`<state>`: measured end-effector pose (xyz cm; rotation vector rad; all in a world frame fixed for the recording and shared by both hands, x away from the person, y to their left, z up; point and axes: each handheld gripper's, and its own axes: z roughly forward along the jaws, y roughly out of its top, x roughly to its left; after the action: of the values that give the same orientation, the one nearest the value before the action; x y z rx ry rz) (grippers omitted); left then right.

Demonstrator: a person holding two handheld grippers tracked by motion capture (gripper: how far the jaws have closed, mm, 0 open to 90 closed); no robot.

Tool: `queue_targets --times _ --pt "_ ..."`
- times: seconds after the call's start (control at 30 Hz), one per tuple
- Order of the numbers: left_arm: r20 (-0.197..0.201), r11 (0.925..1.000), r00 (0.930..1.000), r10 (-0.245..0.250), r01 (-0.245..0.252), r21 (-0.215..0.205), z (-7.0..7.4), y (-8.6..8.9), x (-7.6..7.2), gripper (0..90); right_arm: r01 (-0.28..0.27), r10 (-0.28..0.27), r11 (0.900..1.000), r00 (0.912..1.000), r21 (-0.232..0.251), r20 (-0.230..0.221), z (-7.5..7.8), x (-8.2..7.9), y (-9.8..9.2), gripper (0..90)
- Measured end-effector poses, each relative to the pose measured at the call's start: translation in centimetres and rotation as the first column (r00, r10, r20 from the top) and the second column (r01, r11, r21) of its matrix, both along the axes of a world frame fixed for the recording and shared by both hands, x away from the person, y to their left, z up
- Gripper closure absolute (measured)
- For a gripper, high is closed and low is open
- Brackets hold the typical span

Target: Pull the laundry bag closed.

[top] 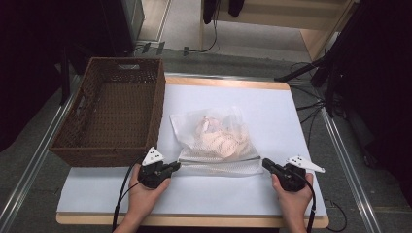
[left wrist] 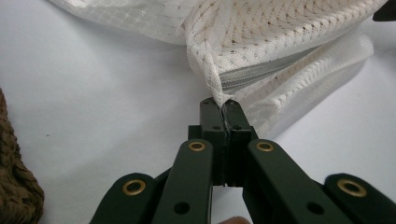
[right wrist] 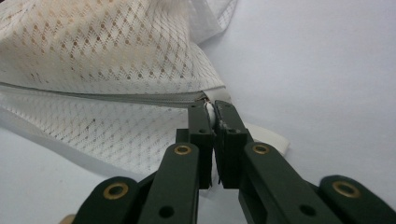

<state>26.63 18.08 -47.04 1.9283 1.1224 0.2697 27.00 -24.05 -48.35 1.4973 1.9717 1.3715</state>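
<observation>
White mesh bag [top: 217, 138] lies pinched at both near corners by jaws.

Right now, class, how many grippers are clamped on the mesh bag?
2. The left gripper pinches the mesh bag at its near-left corner; the right gripper pinches its near-right corner.

On the table [top: 291, 116] the mesh bag [top: 216, 141] lies at the middle, with a garment [top: 221, 138] inside it; the wicker basket [top: 114, 109] stands just left of the bag, on the table's left edge; the left gripper [top: 176, 166] sits at the bag's near left corner, the right gripper [top: 266, 164] at its near right corner, both nearer the person than the bag
</observation>
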Motion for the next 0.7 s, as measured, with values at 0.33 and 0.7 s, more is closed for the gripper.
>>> queue_targets --times 0.33,0.7 --pt "0.013 0.9999 0.9999 -0.003 0.003 -0.011 0.0 0.0 0.0 90.0 0.01 -0.01 0.999 0.9999 -0.042 0.005 -0.1 0.2 0.1 87.0" --pt "0.08 0.9926 0.9923 -0.094 0.1 -0.068 0.6 1.4 -0.8 50.1 -0.066 0.069 0.997 0.993 -0.031 0.096 0.2 -0.4 -0.4 31.7"
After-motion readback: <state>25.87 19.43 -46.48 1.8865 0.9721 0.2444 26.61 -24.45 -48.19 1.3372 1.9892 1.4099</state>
